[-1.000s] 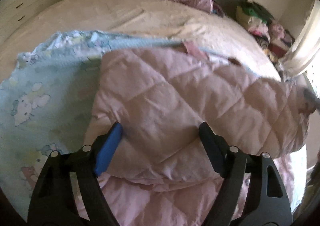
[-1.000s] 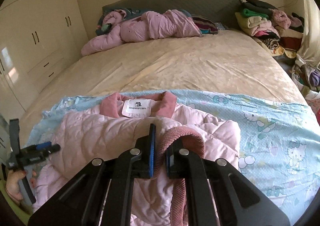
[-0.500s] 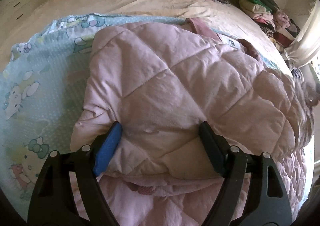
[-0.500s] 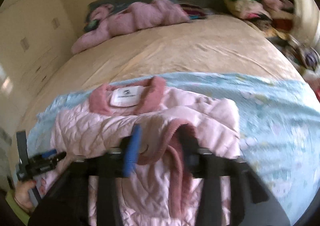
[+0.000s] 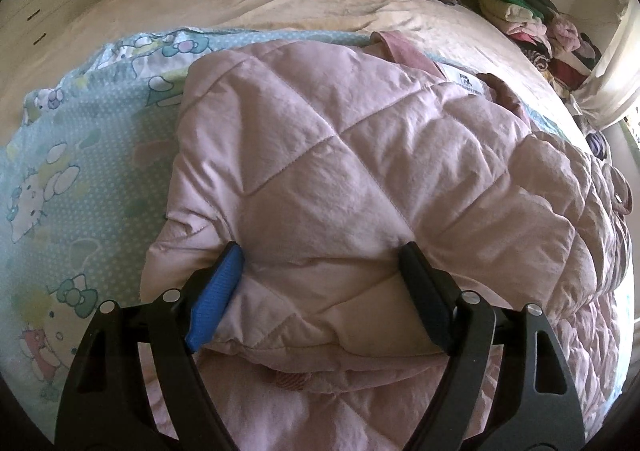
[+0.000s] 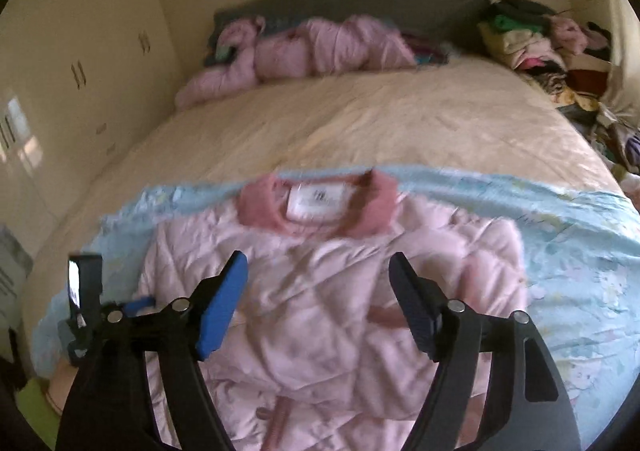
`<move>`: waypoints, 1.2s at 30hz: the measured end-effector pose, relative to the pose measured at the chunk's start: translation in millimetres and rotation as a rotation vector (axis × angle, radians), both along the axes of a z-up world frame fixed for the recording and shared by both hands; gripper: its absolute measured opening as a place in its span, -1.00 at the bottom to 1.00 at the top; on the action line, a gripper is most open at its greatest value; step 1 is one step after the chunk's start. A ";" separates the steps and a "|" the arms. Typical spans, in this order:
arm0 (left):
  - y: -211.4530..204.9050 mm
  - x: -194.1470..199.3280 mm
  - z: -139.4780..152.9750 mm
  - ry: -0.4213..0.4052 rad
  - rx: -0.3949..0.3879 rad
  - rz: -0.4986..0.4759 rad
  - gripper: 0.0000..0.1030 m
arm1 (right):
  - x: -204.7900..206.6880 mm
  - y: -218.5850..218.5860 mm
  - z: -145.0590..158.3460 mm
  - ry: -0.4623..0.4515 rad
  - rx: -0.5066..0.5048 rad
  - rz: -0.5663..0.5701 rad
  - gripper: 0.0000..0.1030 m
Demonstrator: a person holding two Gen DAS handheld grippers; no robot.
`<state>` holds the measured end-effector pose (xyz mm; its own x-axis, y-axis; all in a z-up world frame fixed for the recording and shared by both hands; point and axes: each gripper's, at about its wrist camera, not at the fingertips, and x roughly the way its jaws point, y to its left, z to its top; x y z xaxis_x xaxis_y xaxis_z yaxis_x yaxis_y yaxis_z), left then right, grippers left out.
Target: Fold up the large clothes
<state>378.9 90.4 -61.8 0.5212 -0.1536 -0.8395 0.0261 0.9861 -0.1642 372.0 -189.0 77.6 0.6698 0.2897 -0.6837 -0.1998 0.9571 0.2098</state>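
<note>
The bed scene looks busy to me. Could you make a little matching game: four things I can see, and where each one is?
Things:
1. pink quilted jacket
2. blue cartoon sheet
3. stack of folded clothes
4. crumpled pink coat

Places:
A. far right corner, by the headboard
B. spread across the near end of the bed
C. lying on the blue sheet, collar pointing to the headboard
D. far end of the bed, against the headboard

Pairs: 1-C, 2-B, 3-A, 4-D

Bare bed (image 6: 360, 123) beyond the jacket (image 6: 328, 291) allows passage; a clothes pile (image 6: 532, 39) blocks the far right corner.
</note>
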 end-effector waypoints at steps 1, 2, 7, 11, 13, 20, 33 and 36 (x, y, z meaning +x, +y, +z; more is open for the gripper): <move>0.4 0.0 -0.2 -0.002 -0.001 -0.002 0.42 | 2.8 6.6 -4.7 0.019 -0.008 0.011 0.40; 0.5 0.5 -0.6 -0.003 -0.002 -0.002 0.42 | 6.2 14.5 -11.2 0.042 -0.023 0.023 0.40; 1.8 -0.3 -1.7 -0.007 -0.011 -0.006 0.42 | 25.1 36.1 -49.8 0.157 -0.109 0.017 0.40; 3.0 0.0 -3.1 -0.014 -0.018 -0.011 0.43 | 36.6 33.3 -81.0 0.239 -0.118 -0.026 0.41; 3.2 0.1 -3.8 -0.014 -0.017 -0.012 0.43 | 38.9 35.3 -91.9 0.253 -0.129 -0.024 0.43; 3.5 0.1 -4.2 -0.014 -0.019 -0.014 0.43 | 37.9 38.6 -108.6 0.253 -0.136 -0.039 0.47; -1.3 -5.9 10.6 -0.008 -0.029 -0.017 0.82 | 0.7 18.4 -65.8 0.179 0.048 -0.058 0.92; -2.4 -10.7 17.5 -0.003 -0.032 -0.007 0.82 | -12.8 10.8 -51.5 0.161 0.077 -0.048 0.92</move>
